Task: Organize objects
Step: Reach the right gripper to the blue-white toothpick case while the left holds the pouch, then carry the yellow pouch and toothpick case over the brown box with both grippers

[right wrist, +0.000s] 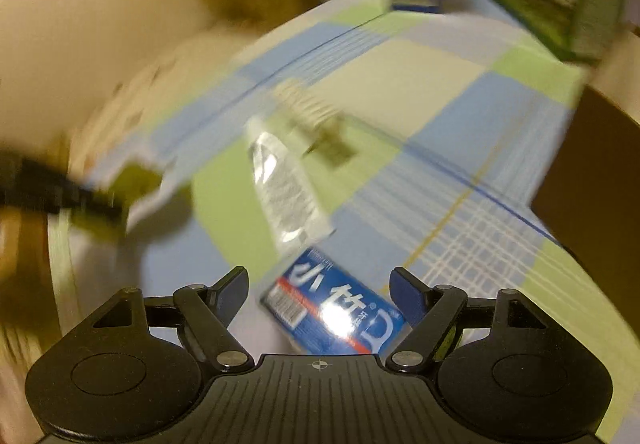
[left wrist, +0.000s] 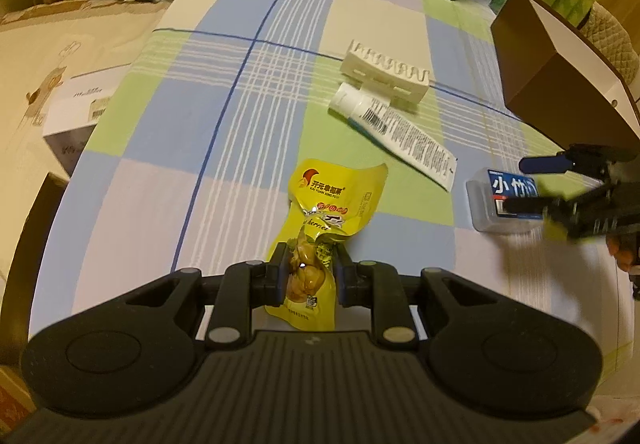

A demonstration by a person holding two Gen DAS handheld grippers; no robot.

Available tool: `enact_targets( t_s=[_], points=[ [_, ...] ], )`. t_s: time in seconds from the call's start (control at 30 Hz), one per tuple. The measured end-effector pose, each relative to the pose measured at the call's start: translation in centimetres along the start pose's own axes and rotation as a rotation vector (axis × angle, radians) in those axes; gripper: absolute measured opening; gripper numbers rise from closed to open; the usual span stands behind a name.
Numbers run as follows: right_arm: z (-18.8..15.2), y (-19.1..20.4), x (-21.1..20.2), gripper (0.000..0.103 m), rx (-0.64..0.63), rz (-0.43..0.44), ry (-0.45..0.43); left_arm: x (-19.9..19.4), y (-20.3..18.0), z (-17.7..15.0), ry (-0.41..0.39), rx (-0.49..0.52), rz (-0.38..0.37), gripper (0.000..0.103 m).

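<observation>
The left gripper (left wrist: 309, 271) pinches the yellow foil snack packet (left wrist: 320, 236). Right of the packet, the spread right gripper (right wrist: 318, 286) straddles the clear blue-labelled plastic box (right wrist: 334, 314), seemingly lying diagonally between its fingers.

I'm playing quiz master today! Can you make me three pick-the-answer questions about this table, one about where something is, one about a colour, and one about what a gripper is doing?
1. Where does the white rack lie?
A. beside the tube's cap end
B. inside the brown box
C. on the snack packet

2. What colour is the snack packet?
A. red
B. yellow
C. purple

3. What is the left gripper doing?
A. open over the tube
B. shut on the snack packet
C. shut on the rack

Answers:
1 A, the rack sits by the cap of the toothpaste tube.
2 B, its wrapper is yellow.
3 B, both fingers pinch the packet.
</observation>
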State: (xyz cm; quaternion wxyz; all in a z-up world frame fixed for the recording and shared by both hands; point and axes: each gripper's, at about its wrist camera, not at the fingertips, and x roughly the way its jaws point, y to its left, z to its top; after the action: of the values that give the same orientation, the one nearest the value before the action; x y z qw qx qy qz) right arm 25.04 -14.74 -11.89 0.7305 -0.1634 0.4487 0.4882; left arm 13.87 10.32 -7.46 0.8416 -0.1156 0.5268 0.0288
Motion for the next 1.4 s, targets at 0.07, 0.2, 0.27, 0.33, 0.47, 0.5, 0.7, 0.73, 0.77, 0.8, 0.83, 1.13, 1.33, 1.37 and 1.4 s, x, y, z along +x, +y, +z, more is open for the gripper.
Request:
enact_targets(
  t_s=[0.07,0.2,0.27,0.33,0.47,0.5,0.7,0.73,0.77,0.8,0.83,1.13,1.33,1.37,1.4],
  points=[
    [-0.4,1.3,0.5,0.075,-0.114,-0.018,0.04,-0.2,0.0,-0.2,-0.001,-0.008,0.002,0.019],
    [-1.3,3.3,1.2,0.071,-0.243,-0.068,0.084,-0.3,-0.2,-0.6,0.003,-0.014,0.004,0.019],
    [-2.1,3.7,1.4,0.063,-0.24,-0.078,0.083,-0.3,-0.3,-0.7,0.004,-0.017,0.007,0.019],
    [-2.2,3.9,1.6,0.062,-0.209,-0.089,0.077,-0.3,-0.4,-0.8,0.005,-0.02,0.009,0.019],
    [-2.6,4.5,1.5,0.061,-0.18,-0.11,0.077,-0.3,-0.5,-0.7,0.008,-0.017,0.012,0.019],
    [-2.6,4.7,1.5,0.06,-0.176,-0.115,0.079,-0.2,-0.6,-0.7,0.01,-0.014,0.013,0.019],
    [-2.3,5.0,1.5,0.058,-0.115,-0.146,0.073,0.0,-1.1,-0.4,0.013,0.006,0.022,0.019],
    [-2.3,5.1,1.2,0.057,-0.09,-0.153,0.071,0.0,-1.2,-0.3,0.012,0.008,0.02,0.019],
    [-2.3,5.0,1.1,0.057,-0.063,-0.155,0.069,0.1,-1.3,-0.3,0.011,0.011,0.017,0.019],
    [-2.3,4.8,0.9,0.056,-0.032,-0.155,0.067,0.1,-1.4,-0.2,0.011,0.015,0.016,0.019],
    [-2.4,4.6,0.6,0.056,-0.008,-0.154,0.064,0.1,-1.5,-0.1,0.011,0.019,0.015,0.019],
    [-2.4,2.7,-3.4,0.056,0.124,-0.164,-0.014,0.1,-3.0,0.5,0.003,0.047,-0.008,0.019],
    [-2.7,1.3,-6.2,0.056,0.205,-0.191,-0.059,-0.3,-4.5,1.4,-0.018,0.074,-0.036,0.019],
    [-2.8,1.1,-6.7,0.056,0.215,-0.196,-0.068,-0.4,-4.8,1.5,-0.022,0.08,-0.04,0.019],
    [-2.8,0.9,-7.1,0.056,0.223,-0.2,-0.077,-0.5,-5.1,1.7,-0.027,0.087,-0.046,0.019]
  ],
)
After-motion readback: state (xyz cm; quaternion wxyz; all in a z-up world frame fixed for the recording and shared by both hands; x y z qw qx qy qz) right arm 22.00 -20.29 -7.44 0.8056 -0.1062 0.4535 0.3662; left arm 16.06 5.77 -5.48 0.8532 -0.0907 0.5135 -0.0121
